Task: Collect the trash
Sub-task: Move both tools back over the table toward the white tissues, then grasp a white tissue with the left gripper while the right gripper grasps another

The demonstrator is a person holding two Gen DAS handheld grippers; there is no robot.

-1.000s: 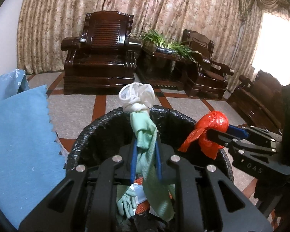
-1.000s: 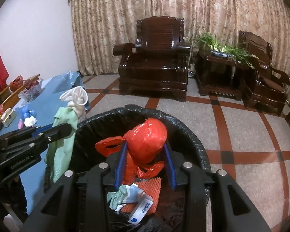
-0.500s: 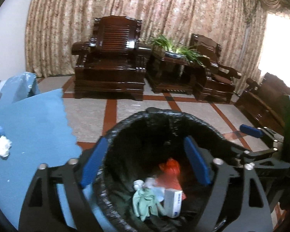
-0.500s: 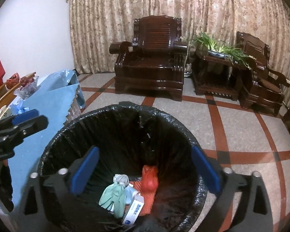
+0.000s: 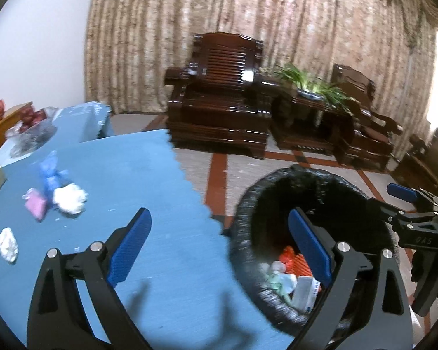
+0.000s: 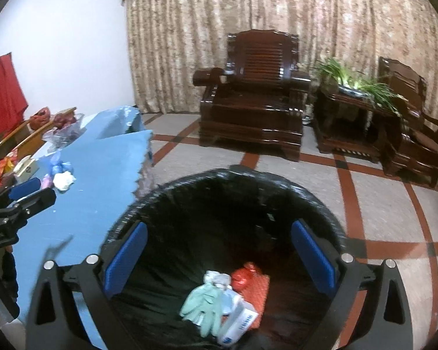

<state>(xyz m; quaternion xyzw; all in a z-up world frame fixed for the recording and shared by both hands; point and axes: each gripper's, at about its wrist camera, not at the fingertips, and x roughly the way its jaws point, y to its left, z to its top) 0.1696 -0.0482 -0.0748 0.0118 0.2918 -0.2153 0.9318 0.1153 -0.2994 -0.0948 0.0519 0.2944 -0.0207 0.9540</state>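
Right wrist view: my right gripper point(image 6: 219, 259) hangs spread and empty over the black-lined bin point(image 6: 321, 201), pale green glove point(image 6: 204, 300) inside. My left gripper point(image 5: 219, 250) (equally spread) straddles the blue table point(image 5: 149, 175) edge; crumpled tissue point(image 5: 70, 198) waits there.

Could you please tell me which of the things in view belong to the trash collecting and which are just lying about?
Part of the job:
black-lined bin
white crumpled wad
pink scrap
small white wad
left gripper, open
right gripper, open

Just lying about:
wooden armchair
potted plant
curtain
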